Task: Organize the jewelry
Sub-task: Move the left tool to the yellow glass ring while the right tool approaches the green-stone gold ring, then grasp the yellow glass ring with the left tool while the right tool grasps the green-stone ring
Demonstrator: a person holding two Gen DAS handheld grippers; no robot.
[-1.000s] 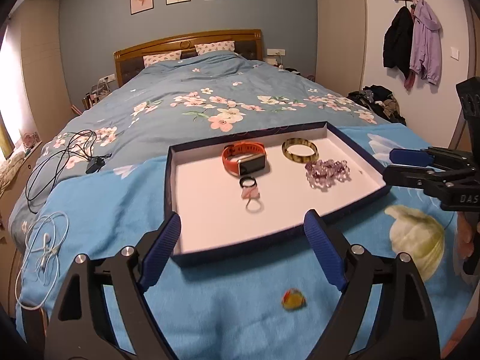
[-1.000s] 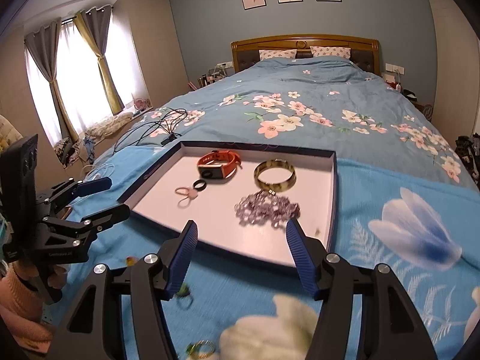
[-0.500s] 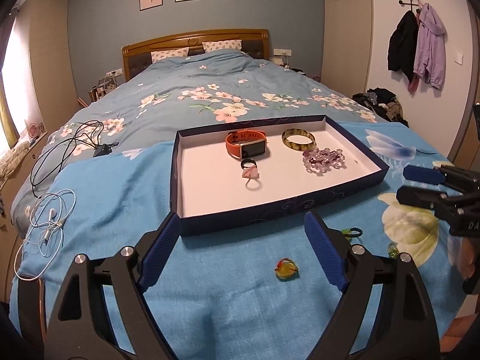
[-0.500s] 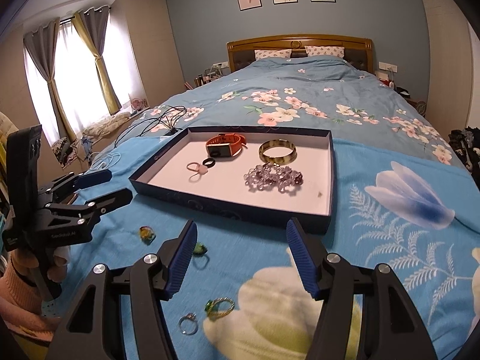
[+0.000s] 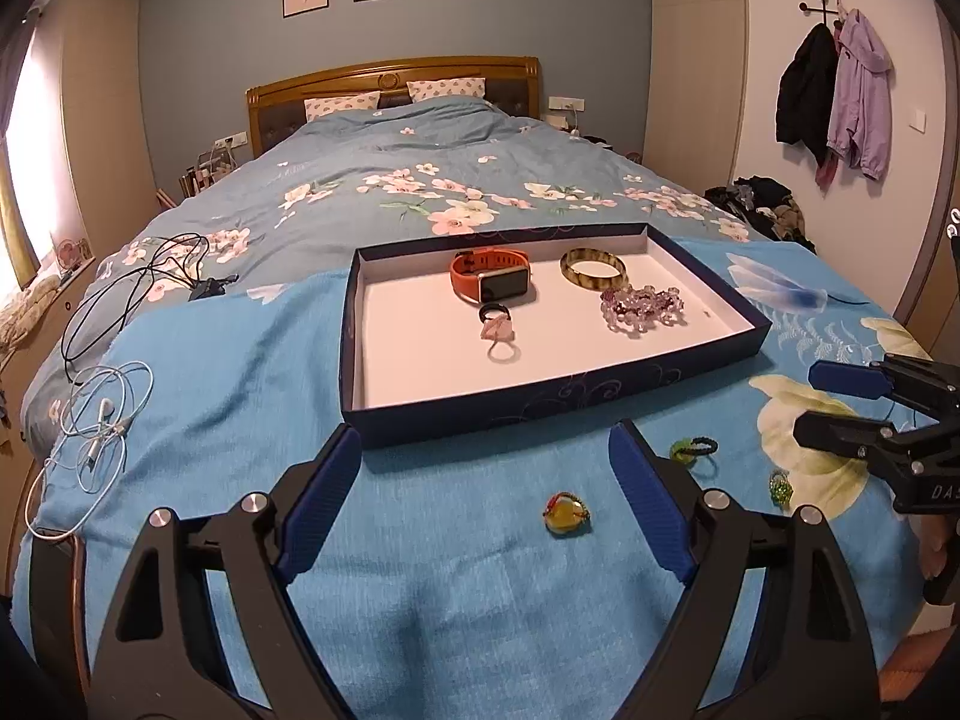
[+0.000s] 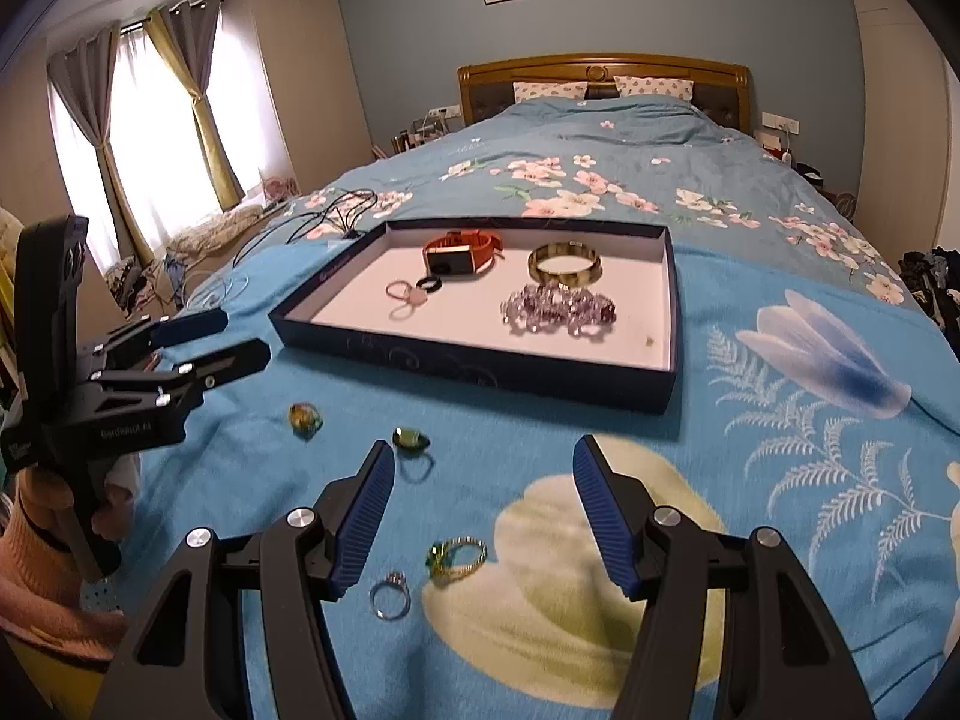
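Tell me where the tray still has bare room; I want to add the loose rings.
The tray's near half is bare, from the pink ring to the front wall, plus the left strip. Its far side is crowded: orange watch, bangle, purple bead bracelet.

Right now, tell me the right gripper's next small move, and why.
Probably ease the right gripper forward and down onto the gold ring with the green stone. Its jaws are open and empty, and that ring lies loose on the blue bedspread between its fingers, outside the tray, where the watch and bracelets already sit.
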